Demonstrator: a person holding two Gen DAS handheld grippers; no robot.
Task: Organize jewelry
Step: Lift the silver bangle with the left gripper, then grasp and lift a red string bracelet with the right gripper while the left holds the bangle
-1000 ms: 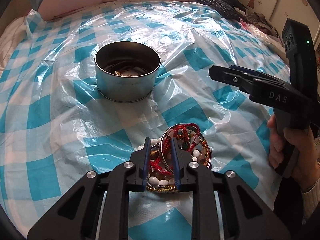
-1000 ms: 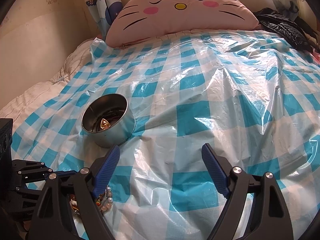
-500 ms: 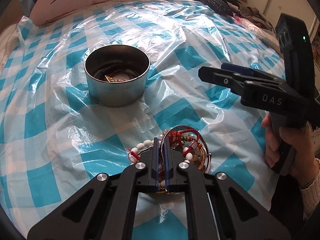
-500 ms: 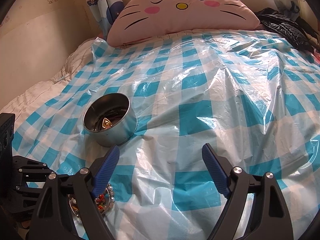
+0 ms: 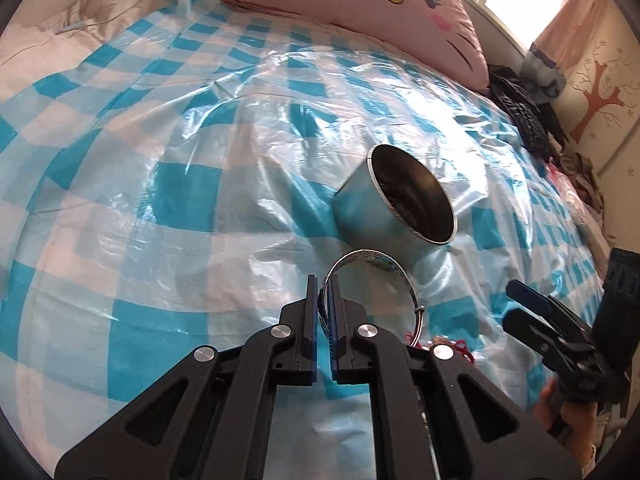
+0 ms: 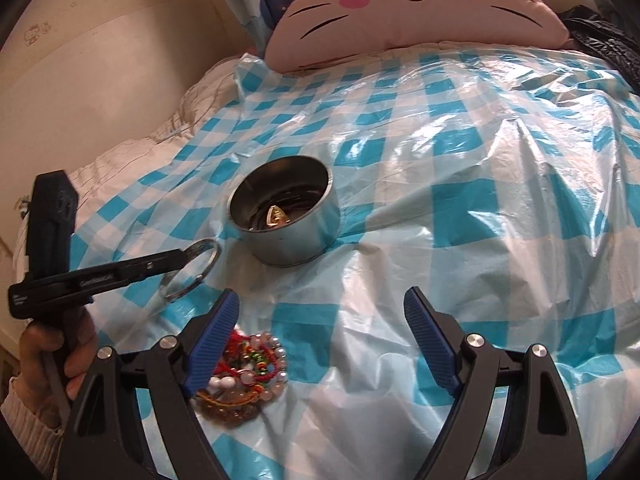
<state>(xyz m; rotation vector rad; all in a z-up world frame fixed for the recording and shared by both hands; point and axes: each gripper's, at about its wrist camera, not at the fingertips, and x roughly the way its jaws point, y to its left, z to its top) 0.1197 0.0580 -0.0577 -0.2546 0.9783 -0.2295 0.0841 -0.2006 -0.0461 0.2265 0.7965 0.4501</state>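
My left gripper (image 5: 324, 292) is shut on a silver bangle (image 5: 384, 268), which hangs in the air just short of the round metal tin (image 5: 360, 208). In the right wrist view the same bangle (image 6: 208, 258) sticks out from the left gripper (image 6: 182, 256), left of the tin (image 6: 296, 240), which holds a gold piece and dark items. A heap of beaded bracelets (image 6: 244, 376), red, white and amber, lies on the sheet beside the left finger of my right gripper (image 6: 320, 322). That gripper is open with nothing between its fingers.
A blue-and-white checked plastic sheet (image 6: 460, 208) covers the bed. A pink cat-face pillow (image 6: 408, 4) lies at the head, dark clothes (image 5: 524, 116) at the far right. A hand (image 6: 52, 344) holds the left gripper's handle.
The left gripper shut on the silver bangle in the heap, lifted it out and carried it toward the tin, rolling as it went. The right gripper stayed open and tilted slightly.
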